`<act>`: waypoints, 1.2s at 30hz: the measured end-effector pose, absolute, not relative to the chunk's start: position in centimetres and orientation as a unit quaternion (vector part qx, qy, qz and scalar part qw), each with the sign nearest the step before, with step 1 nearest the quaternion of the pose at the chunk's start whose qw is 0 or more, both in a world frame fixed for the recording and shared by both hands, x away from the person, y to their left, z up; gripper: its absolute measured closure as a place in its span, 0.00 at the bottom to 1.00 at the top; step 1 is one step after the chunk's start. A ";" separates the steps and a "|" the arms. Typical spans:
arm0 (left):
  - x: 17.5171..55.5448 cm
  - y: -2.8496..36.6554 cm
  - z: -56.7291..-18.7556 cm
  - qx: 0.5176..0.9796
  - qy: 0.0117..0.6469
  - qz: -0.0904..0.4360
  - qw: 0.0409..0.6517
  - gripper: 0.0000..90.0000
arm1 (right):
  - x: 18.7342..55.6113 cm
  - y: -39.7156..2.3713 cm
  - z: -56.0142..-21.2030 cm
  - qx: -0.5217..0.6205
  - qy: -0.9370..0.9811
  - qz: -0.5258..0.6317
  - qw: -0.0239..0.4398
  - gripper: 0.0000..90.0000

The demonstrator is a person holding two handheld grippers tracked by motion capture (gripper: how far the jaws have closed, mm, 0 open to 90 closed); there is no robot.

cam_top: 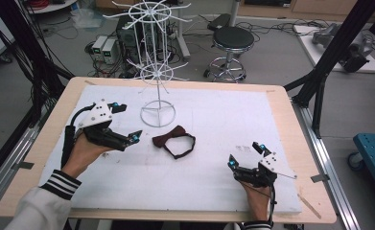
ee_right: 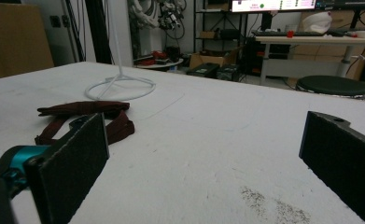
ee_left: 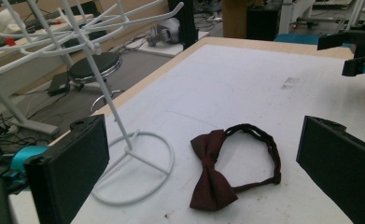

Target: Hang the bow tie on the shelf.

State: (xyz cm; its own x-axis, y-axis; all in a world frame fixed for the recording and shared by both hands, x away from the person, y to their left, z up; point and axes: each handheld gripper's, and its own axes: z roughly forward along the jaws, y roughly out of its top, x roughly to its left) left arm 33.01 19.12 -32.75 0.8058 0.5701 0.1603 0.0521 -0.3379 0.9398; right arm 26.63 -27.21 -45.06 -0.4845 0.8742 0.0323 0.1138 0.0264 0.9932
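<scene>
Stool [ee_right: 334, 87] behind bow tie [ee_right: 84, 116].

A lab: cables [cam_top: 65, 28] across the floor, power units [cam_top: 104, 49], a stool [cam_top: 232, 38], black frame struts [cam_top: 336, 48].

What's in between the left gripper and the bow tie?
Nothing. In the high view, only bare white mat lies between the left gripper and the dark red bow tie. In the left gripper view, the tie lies ahead between its open jaws.

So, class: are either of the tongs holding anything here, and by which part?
Nothing is held. The left tongs and right tongs are both open, and the bow tie lies untouched on the table.
</scene>
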 end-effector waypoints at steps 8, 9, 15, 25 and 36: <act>33.5 17.7 -33.0 0.793 0.197 0.235 0.526 0.03 | 26.6 -27.2 -45.1 0.386 0.637 0.580 0.328 0.01; 33.6 17.6 -33.0 0.794 0.198 0.233 0.526 0.03 | 26.6 -27.2 -45.1 0.389 0.637 0.580 0.327 0.01; 34.2 16.1 -33.2 0.801 0.196 0.224 0.520 0.03 | 26.6 -27.2 -45.1 0.389 0.637 0.580 0.327 0.01; 35.2 14.1 -33.7 0.813 0.200 0.213 0.504 0.03 | 26.6 -27.2 -45.1 0.389 0.637 0.580 0.327 0.01; 36.4 13.0 -34.9 0.825 0.212 0.203 0.482 0.03 | 26.6 -27.2 -45.1 0.388 0.636 0.580 0.328 0.01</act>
